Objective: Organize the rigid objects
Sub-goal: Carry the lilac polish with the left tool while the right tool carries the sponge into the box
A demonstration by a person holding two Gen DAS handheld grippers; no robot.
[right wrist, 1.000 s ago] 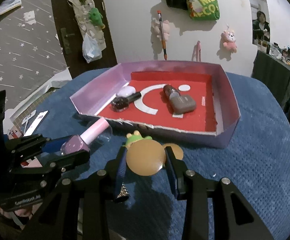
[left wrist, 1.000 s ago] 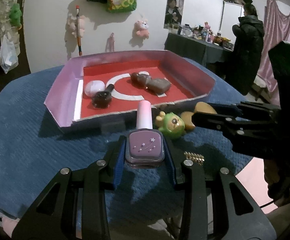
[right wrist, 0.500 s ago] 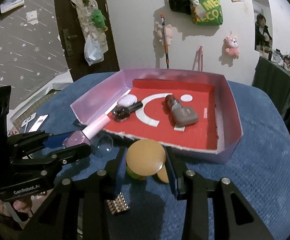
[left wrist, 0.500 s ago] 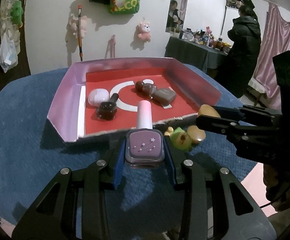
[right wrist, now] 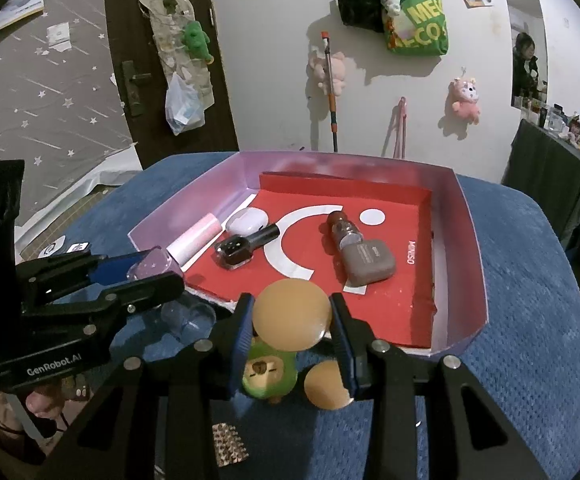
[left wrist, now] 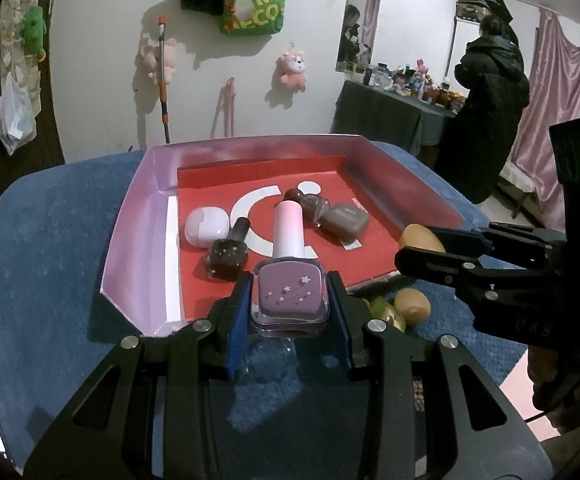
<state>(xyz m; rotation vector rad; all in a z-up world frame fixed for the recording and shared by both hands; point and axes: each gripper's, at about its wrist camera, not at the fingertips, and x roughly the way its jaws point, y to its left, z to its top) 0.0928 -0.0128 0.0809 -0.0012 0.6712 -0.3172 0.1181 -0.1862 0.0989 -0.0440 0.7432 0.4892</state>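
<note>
A bench [left wrist: 50, 240] covered in blue textured cloth carries a shallow pink-walled cardboard tray with a red floor [left wrist: 130, 248]. In the tray lie a white oval case [left wrist: 206, 230], a dark nail polish bottle [left wrist: 228, 254], a brown bottle [left wrist: 305, 200] and a grey-brown rounded case [left wrist: 343, 220]. The left gripper [left wrist: 290, 304] is clamped on a purple square nail polish bottle with a pink cap [left wrist: 288, 296], above the tray's near edge. The right gripper [right wrist: 291, 320], to its right, grips a tan round disc [right wrist: 291, 314] of a green toy figure [right wrist: 270, 374], just near of the tray.
</note>
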